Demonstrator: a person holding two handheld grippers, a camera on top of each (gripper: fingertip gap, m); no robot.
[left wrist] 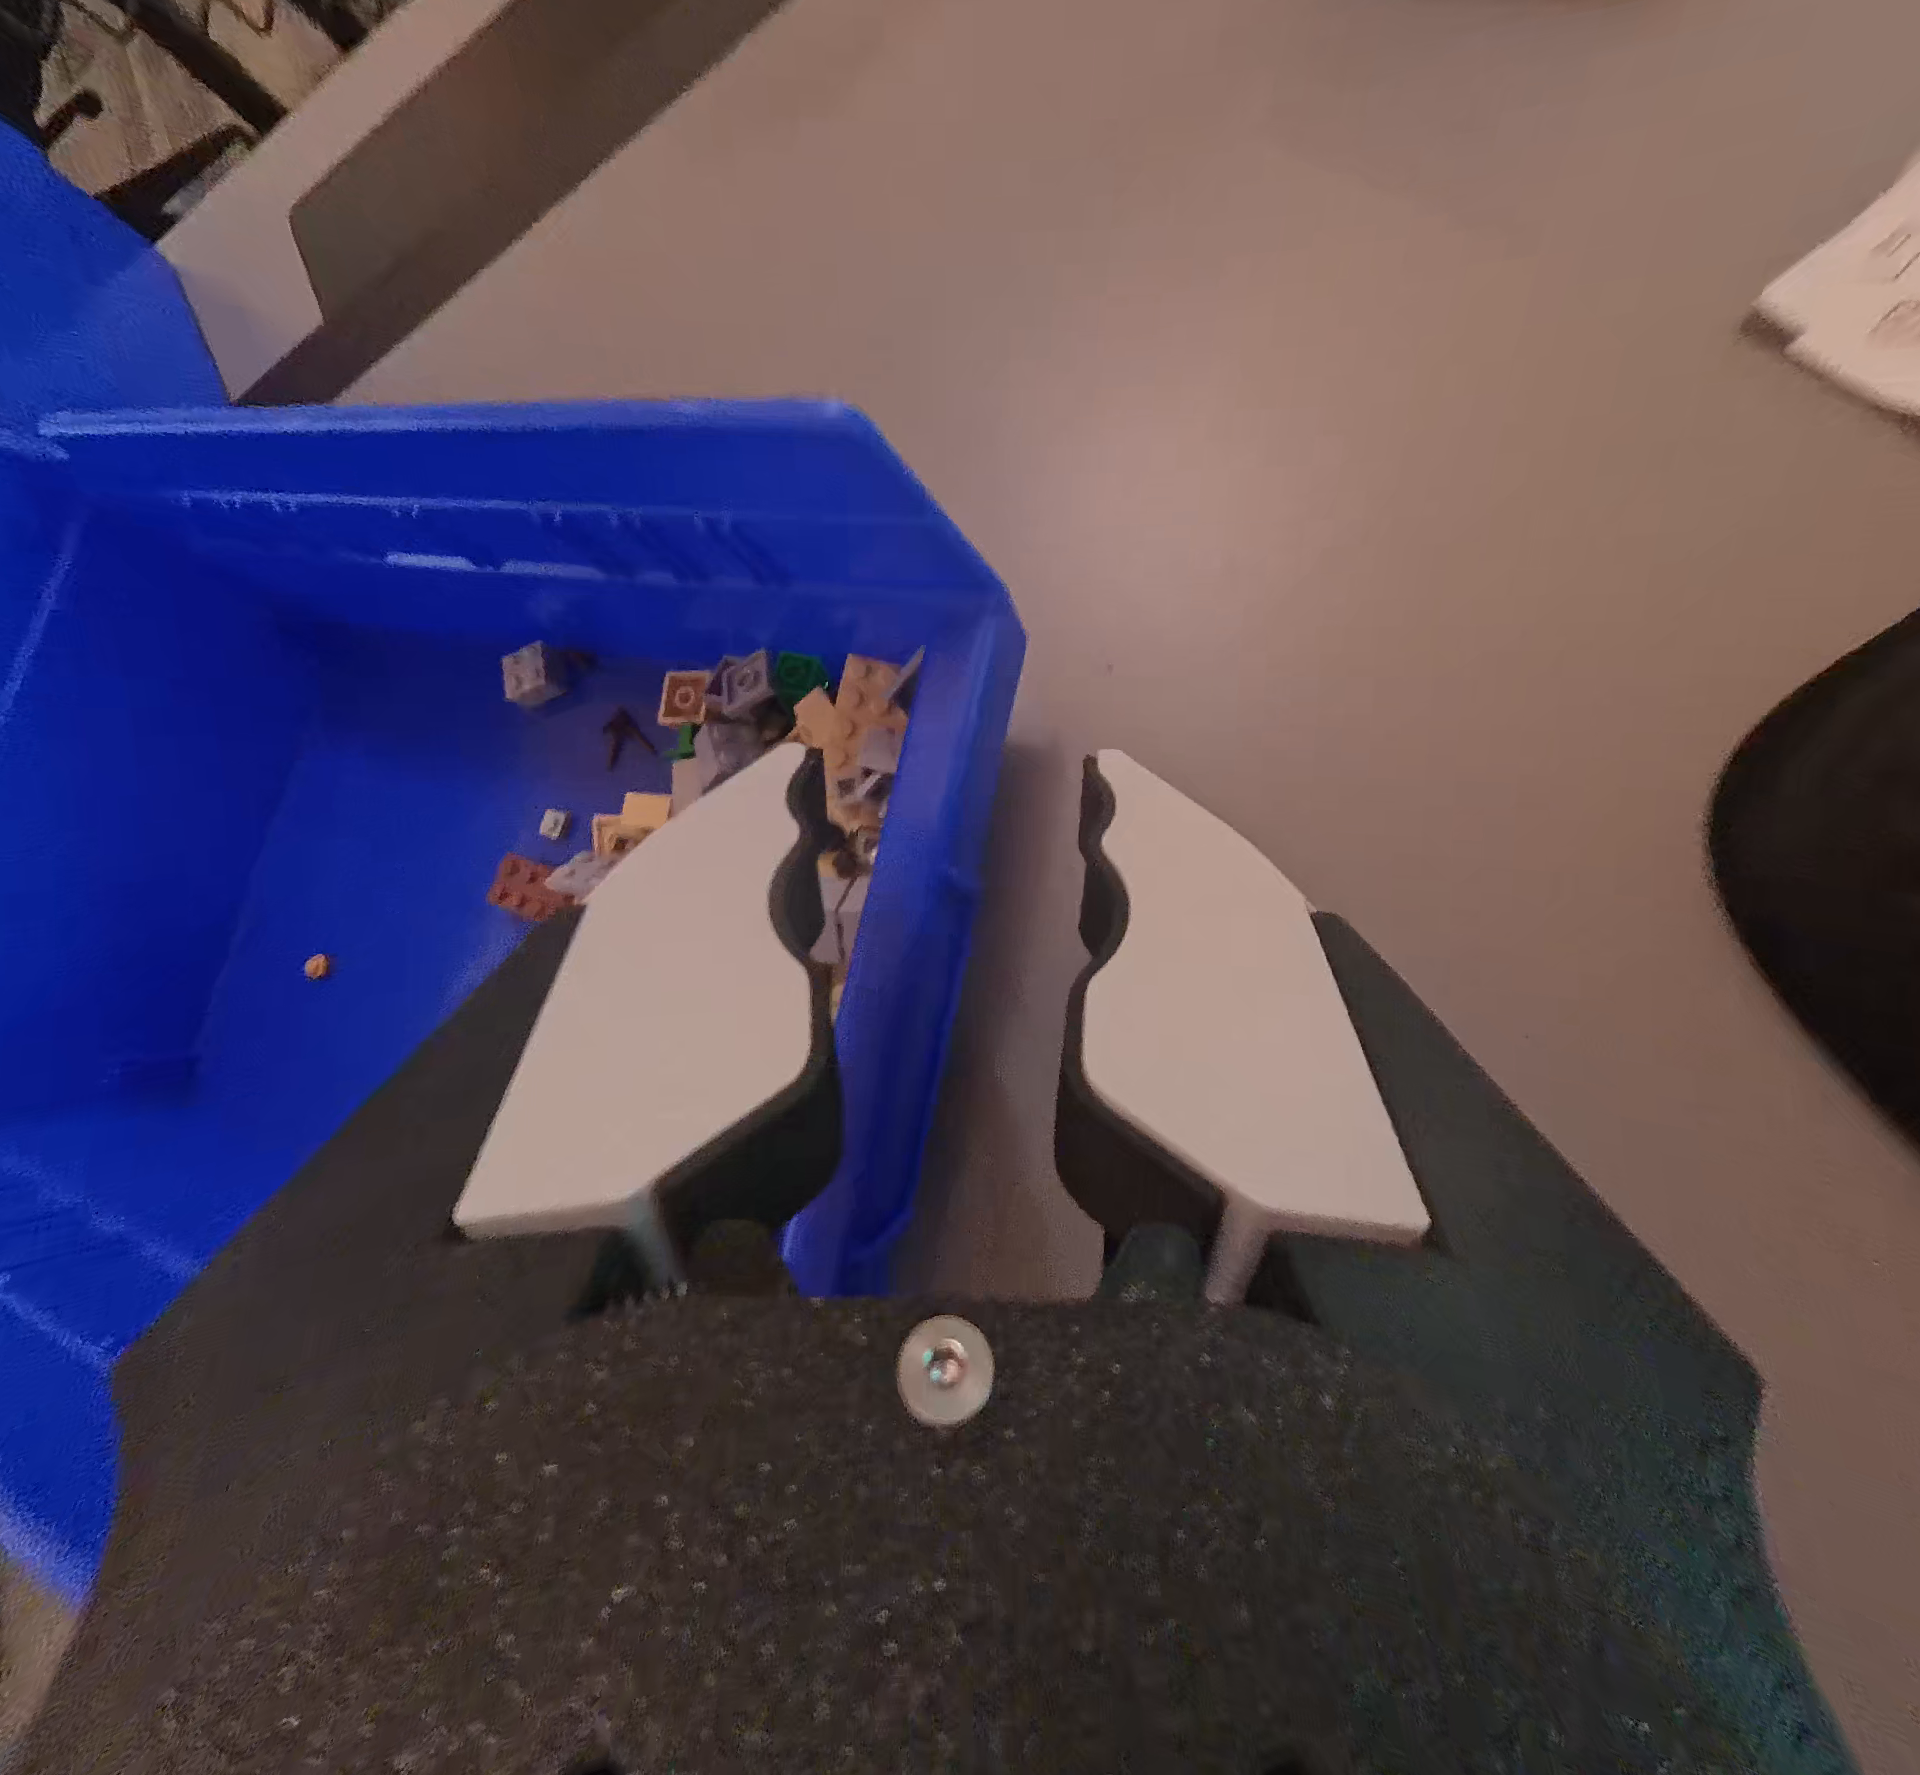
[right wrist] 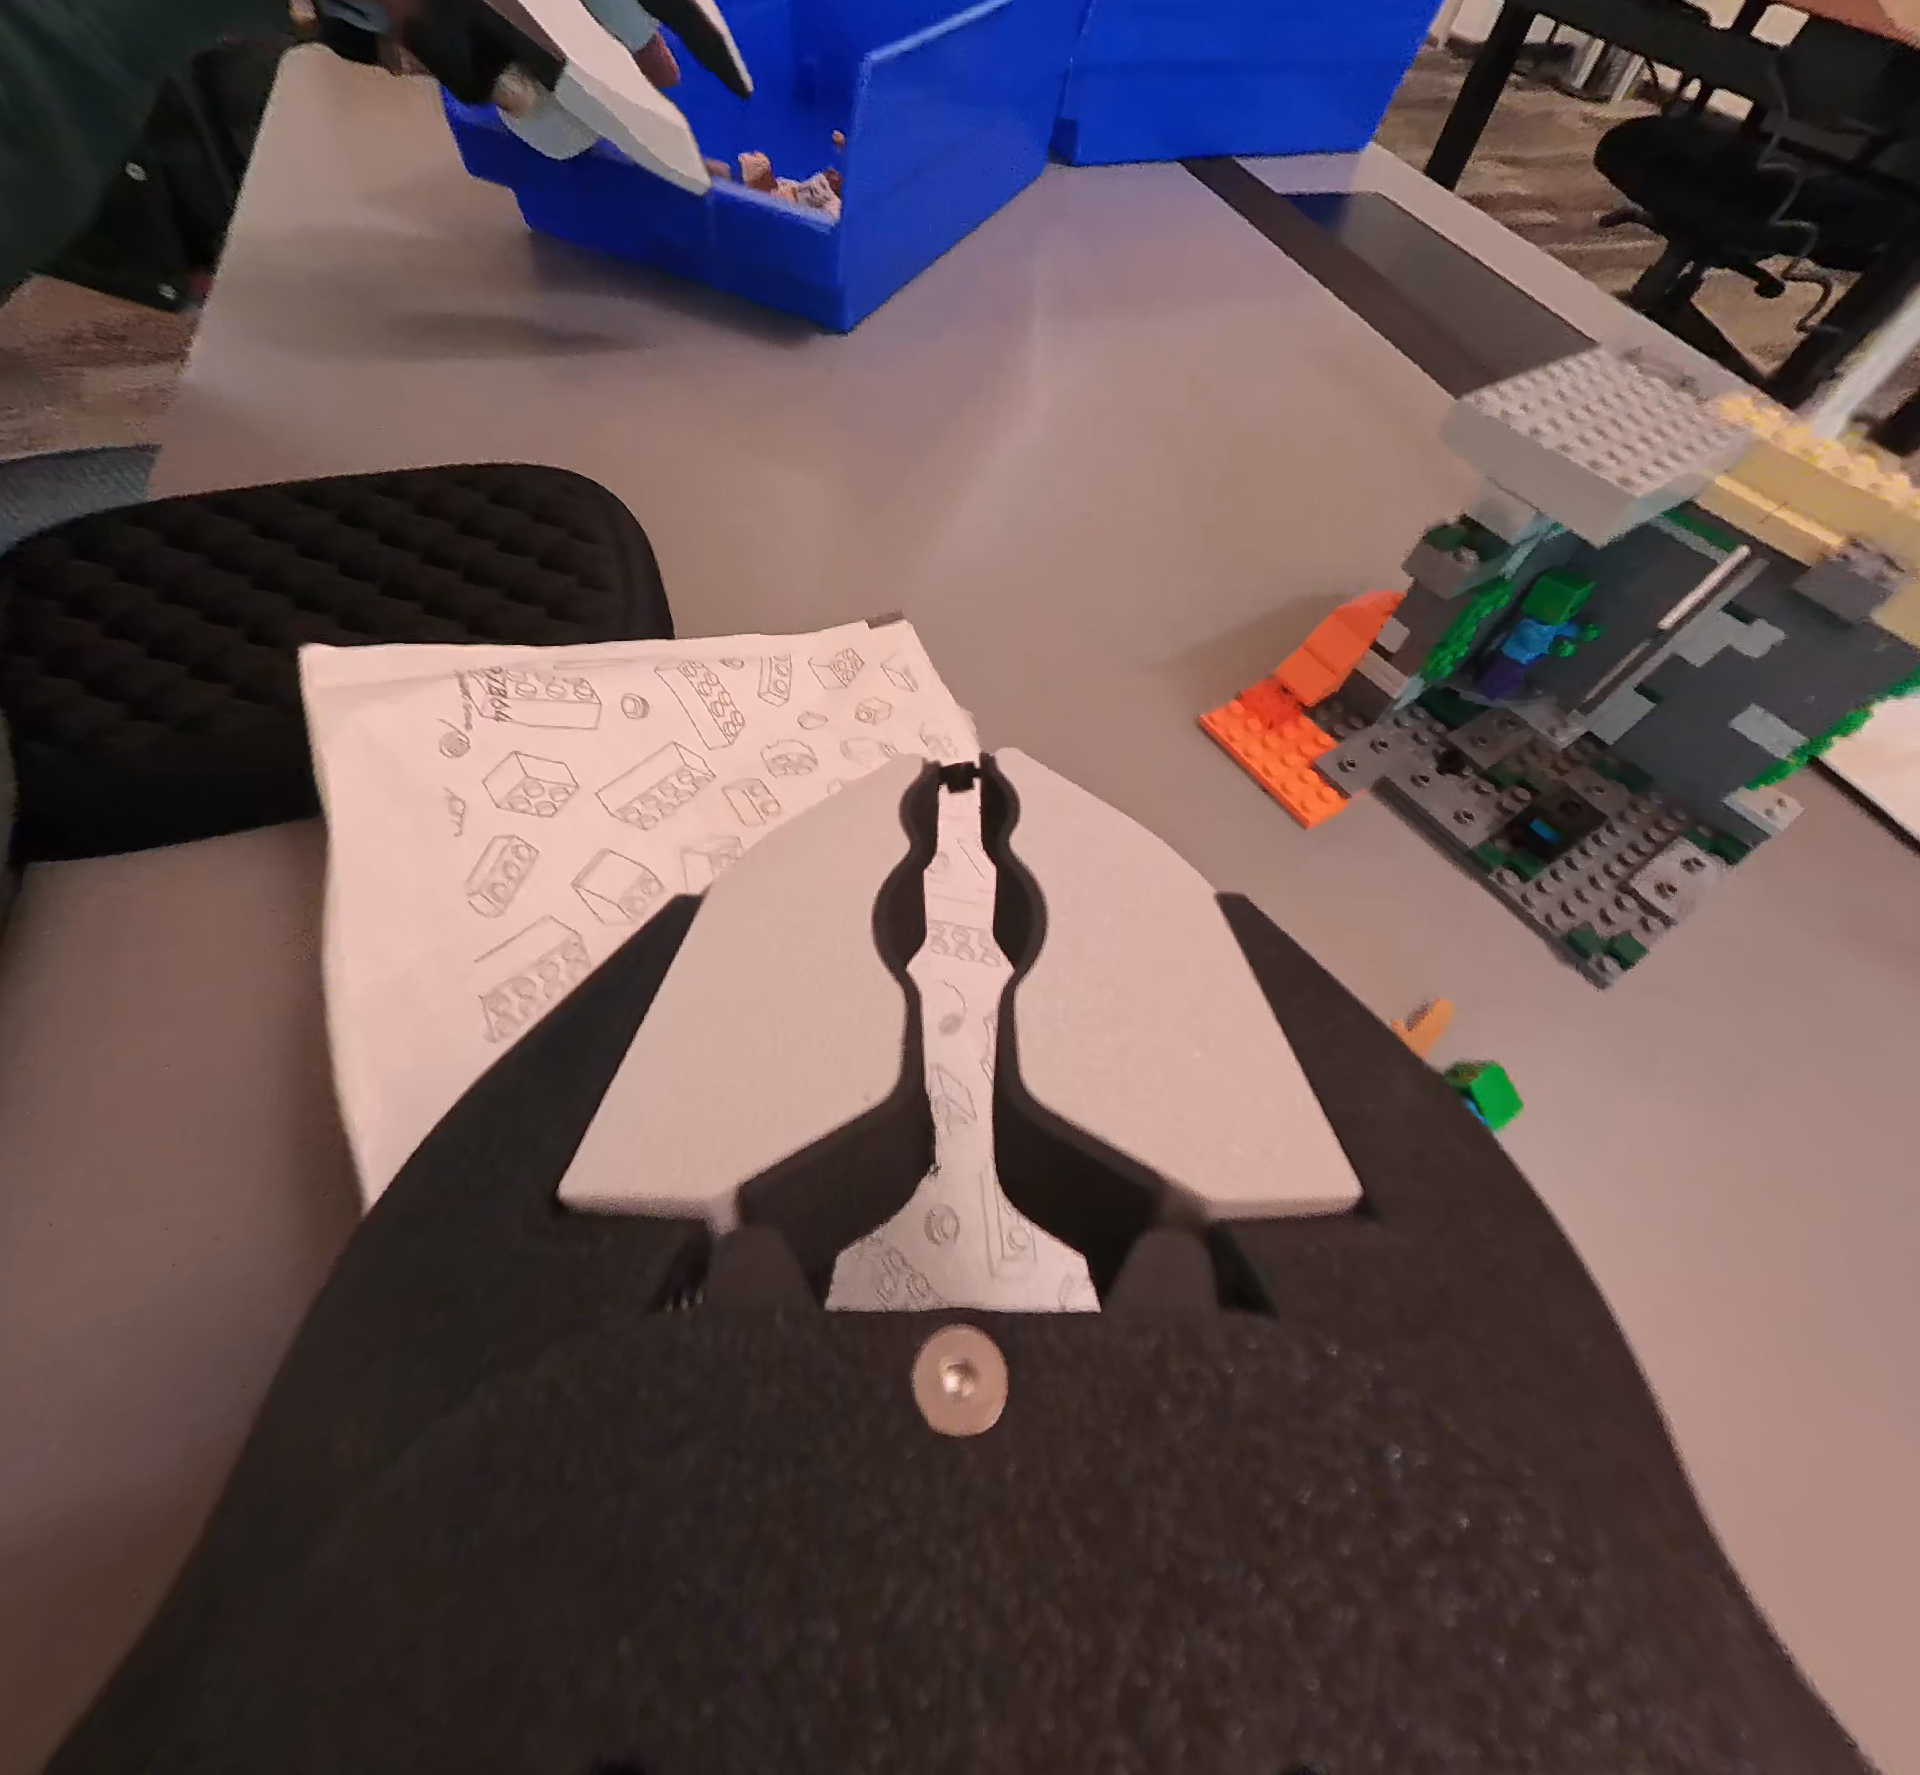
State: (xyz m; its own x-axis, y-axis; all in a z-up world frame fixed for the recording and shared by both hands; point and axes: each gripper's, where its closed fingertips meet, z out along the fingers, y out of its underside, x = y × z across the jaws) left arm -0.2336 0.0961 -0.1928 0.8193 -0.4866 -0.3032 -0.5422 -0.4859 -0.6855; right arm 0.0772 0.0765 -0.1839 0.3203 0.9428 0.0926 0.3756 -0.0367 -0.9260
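My left gripper (left wrist: 945,754) is open and empty. Its jaws straddle the right wall of a blue bin (left wrist: 416,520), with the left finger inside over a pile of small loose bricks (left wrist: 769,738). In the right wrist view this gripper (right wrist: 717,136) hangs over the same bin (right wrist: 935,167) at the far left. My right gripper (right wrist: 961,769) is shut on a tiny black piece (right wrist: 958,778) at its tips. It hovers above a white paper sheet printed with brick drawings (right wrist: 623,769).
A grey, green and orange brick model (right wrist: 1610,686) stands on the grey table at the right. A small green piece (right wrist: 1486,1091) and an orange piece (right wrist: 1418,1019) lie near it. A black quilted pad (right wrist: 260,624) lies at the left. A second blue bin (right wrist: 1247,32) stands behind. Tip to tip, the grippers are about 30 centimeters apart.
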